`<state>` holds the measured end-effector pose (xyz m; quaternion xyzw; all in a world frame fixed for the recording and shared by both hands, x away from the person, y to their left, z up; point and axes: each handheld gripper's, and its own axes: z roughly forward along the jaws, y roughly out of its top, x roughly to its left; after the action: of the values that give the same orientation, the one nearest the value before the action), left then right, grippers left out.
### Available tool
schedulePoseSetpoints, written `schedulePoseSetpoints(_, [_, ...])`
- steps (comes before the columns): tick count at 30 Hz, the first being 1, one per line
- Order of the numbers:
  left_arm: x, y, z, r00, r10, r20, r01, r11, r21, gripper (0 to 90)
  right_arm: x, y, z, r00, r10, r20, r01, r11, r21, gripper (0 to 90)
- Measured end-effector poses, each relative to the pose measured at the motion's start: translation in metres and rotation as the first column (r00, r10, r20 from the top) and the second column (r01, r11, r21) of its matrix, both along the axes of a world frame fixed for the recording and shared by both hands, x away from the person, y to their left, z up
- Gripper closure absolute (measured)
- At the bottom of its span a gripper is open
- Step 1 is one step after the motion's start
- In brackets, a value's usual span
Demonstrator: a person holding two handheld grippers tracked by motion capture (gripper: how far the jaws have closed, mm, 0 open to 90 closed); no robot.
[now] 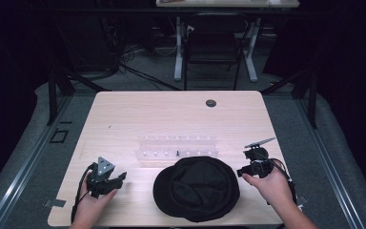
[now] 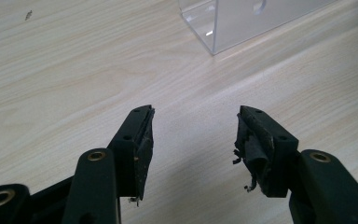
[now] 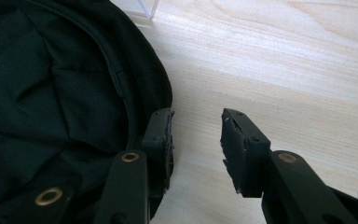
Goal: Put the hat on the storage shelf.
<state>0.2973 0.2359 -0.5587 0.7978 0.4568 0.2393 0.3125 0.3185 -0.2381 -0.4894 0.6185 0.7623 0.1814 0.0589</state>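
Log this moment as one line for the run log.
left gripper: open, over bare table | right gripper: open, beside black hat | hat: unheld

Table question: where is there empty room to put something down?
The far part of the table, beyond the clear rack, is bare, as is the left strip beside the left gripper. The near middle is crowded by the black hat, close beside the right gripper.
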Motion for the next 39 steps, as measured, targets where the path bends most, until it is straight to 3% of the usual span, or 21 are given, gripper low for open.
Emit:
schedulePoseSetpoints(7, [-0.001,-0.002,0.0,1.0,-0.005,-0.001,0.005,1.0,-0.003,46.4,0.002,0.008,0.006,0.9996,-0.007,-0.028,0.007,1.0,-0.002,63.0])
schedulePoseSetpoints(9, [-0.001,-0.002,0.0,1.0,-0.008,0.0,0.008,1.0,-0.001,46.4,0.003,0.01,0.009,0.9983,0.015,-0.056,-0.016,0.9998,-0.015,62.9])
schedulePoseSetpoints(14, [0.0,-0.003,0.0,0.9999,-0.012,0.004,0.012,0.9999,0.003,46.4,0.003,0.015,0.012,0.9975,0.023,-0.067,-0.024,0.9996,-0.012,62.9])
schedulePoseSetpoints(17, [0.0,-0.003,0.0,0.9999,-0.011,0.004,0.011,0.9999,0.0,46.4,0.005,0.018,0.012,0.995,0.041,-0.091,-0.045,0.9982,-0.039,62.9])
schedulePoseSetpoints(18, [0.0,-0.004,0.0,0.9999,-0.01,0.005,0.01,0.9999,-0.002,46.4,0.005,0.02,0.01,0.9967,0.021,-0.078,-0.025,0.9989,-0.04,62.9])
schedulePoseSetpoints(22, [-0.001,-0.004,0.0,0.9999,-0.011,0.004,0.011,0.9999,-0.005,46.4,0.011,0.018,0.002,0.9912,0.04,-0.126,-0.047,0.9974,-0.054,62.9])
schedulePoseSetpoints(36, [0.0,-0.003,0.0,0.9999,-0.017,0.001,0.017,0.9998,0.005,46.4,0.025,0.029,-0.014,0.9817,0.074,-0.175,-0.09,0.9926,-0.082,68.0])
schedulePoseSetpoints(39, [0.0,-0.003,0.0,0.9998,-0.018,0.0,0.018,0.9998,0.005,46.4,0.026,0.029,-0.017,0.9777,0.079,-0.195,-0.093,0.9934,-0.066,68.3])
